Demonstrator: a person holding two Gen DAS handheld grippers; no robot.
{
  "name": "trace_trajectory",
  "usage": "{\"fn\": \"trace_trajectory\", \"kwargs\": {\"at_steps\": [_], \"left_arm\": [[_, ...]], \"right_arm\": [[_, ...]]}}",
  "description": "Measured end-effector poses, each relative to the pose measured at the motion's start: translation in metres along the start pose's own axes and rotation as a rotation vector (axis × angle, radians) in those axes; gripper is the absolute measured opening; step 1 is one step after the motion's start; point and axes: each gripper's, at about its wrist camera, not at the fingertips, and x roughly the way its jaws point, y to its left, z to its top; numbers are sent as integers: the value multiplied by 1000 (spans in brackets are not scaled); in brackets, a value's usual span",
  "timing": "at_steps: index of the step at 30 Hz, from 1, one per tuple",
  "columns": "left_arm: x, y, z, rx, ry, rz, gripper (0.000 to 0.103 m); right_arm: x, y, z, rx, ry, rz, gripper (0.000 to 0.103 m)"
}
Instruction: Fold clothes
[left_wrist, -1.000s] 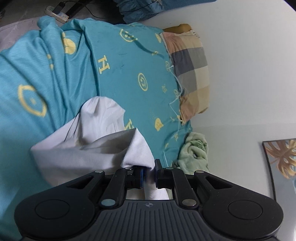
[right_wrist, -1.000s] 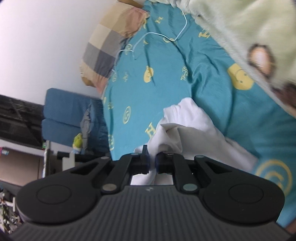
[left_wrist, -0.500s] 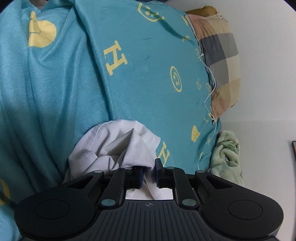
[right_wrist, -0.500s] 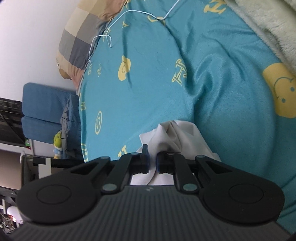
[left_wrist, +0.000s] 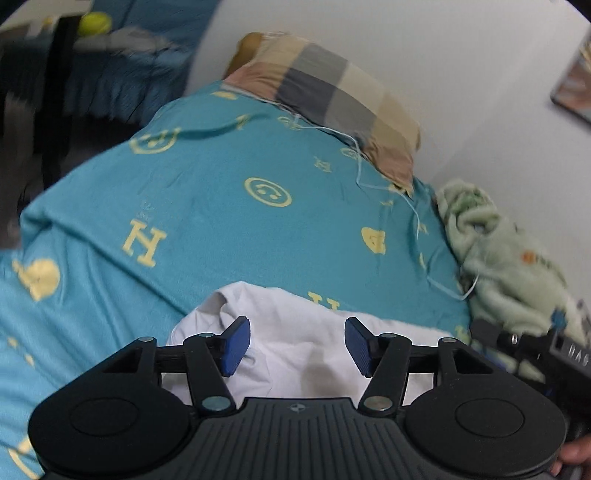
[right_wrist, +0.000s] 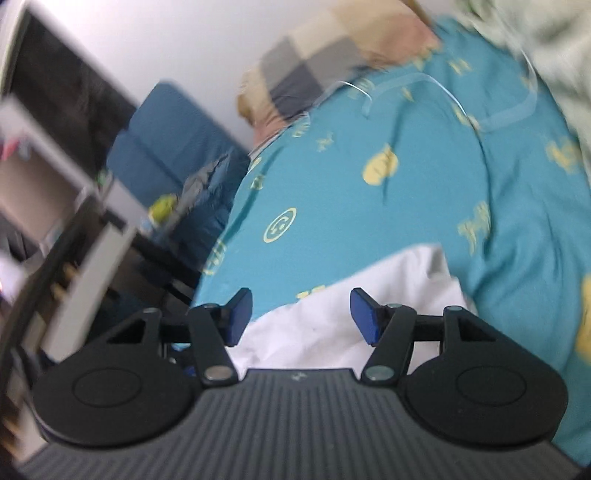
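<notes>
A white garment (left_wrist: 295, 332) lies bunched on the teal bedsheet (left_wrist: 207, 206). My left gripper (left_wrist: 297, 345) is open just above it, blue pads apart and holding nothing. In the right wrist view the same white garment (right_wrist: 343, 306) lies under my right gripper (right_wrist: 301, 314), which is also open and empty. Part of the right gripper's black body (left_wrist: 535, 350) shows at the right edge of the left wrist view.
A plaid pillow (left_wrist: 332, 85) lies at the head of the bed against the white wall. A pale green fleece blanket (left_wrist: 498, 251) is heaped at the right. A white cable (left_wrist: 388, 181) trails across the sheet. A blue chair (right_wrist: 166, 147) and shelving stand beside the bed.
Both grippers were shut on the white garment and have opened, letting it drop onto the sheet. Both cameras have swung toward the pillow and wall.
</notes>
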Motion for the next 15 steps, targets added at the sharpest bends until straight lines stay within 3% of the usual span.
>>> {"fn": "trace_trajectory", "kwargs": {"at_steps": [3, 7, 15], "left_arm": [[7, -8, -5, 101, -5, 68, 59], [25, -9, -8, 147, 28, 99, 59], [38, -4, -9, 188, 52, 102, 59]], "right_arm": [[19, 1, 4, -92, 29, -92, 56], [43, -14, 4, -129, 82, -175, 52], [59, -14, -4, -149, 120, -195, 51]]}}
